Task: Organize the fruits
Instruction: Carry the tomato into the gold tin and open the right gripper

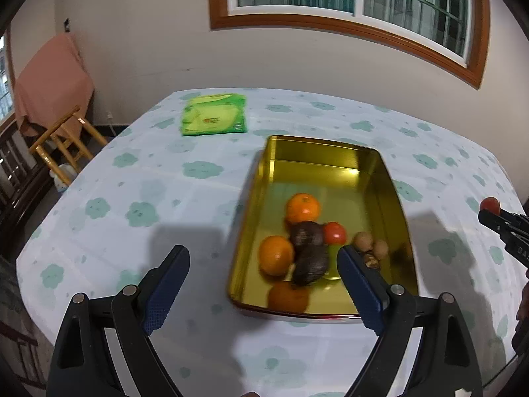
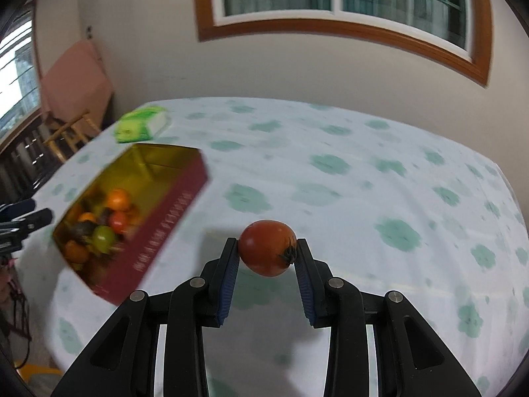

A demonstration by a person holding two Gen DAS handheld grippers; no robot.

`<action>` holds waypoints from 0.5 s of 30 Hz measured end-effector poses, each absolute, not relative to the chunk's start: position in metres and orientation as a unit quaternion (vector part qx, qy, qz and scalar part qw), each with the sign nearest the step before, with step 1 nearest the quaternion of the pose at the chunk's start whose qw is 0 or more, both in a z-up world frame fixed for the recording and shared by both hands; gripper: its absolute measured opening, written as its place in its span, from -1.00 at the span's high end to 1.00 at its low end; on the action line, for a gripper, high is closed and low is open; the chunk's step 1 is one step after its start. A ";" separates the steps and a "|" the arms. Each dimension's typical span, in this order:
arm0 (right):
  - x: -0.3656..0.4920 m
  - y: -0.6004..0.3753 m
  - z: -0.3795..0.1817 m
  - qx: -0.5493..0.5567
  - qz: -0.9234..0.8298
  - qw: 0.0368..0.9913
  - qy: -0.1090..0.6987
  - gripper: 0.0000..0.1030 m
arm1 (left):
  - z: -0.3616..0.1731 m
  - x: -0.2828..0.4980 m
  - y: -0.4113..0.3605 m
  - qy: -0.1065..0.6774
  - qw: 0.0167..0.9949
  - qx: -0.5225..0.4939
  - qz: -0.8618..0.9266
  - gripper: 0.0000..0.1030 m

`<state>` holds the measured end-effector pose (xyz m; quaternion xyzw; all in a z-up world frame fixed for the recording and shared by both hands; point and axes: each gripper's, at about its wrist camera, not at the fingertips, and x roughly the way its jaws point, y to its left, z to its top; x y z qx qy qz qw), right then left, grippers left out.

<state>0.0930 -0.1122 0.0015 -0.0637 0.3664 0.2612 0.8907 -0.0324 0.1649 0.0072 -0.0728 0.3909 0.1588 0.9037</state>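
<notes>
A gold-lined tin box (image 1: 330, 157) with dark red sides (image 2: 165, 231) sits on the table and holds oranges (image 1: 303, 207), dark avocados (image 1: 309, 254), a red tomato (image 1: 334, 233), a green fruit and small brown nuts (image 1: 363, 241). My left gripper (image 1: 263, 269) is open and empty, just above the box's near left edge. My right gripper (image 2: 267, 248) is shut on a red tomato (image 2: 266, 246) and holds it above the table, right of the box. It shows at the right edge of the left wrist view (image 1: 490, 205).
A green packet (image 1: 214, 114) lies at the table's far left, behind the box. A wooden chair with a pink cloth (image 1: 49, 99) stands off the table's left side. The table has a white cloth with green flowers (image 2: 363, 172).
</notes>
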 end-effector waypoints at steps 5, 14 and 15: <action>0.080 -0.063 0.008 -0.075 0.312 0.878 0.356 0.32 | 0.007 -0.039 0.177 0.392 0.900 -0.078 0.173 -0.72; 0.065 0.009 -0.003 -0.111 0.374 0.847 0.361 0.32 | 0.004 -0.047 0.188 0.400 0.894 -0.071 0.188 -0.72; 0.064 0.014 -0.005 -0.115 0.378 0.844 0.362 0.32 | 0.004 -0.047 0.190 0.400 0.894 -0.072 0.189 -0.72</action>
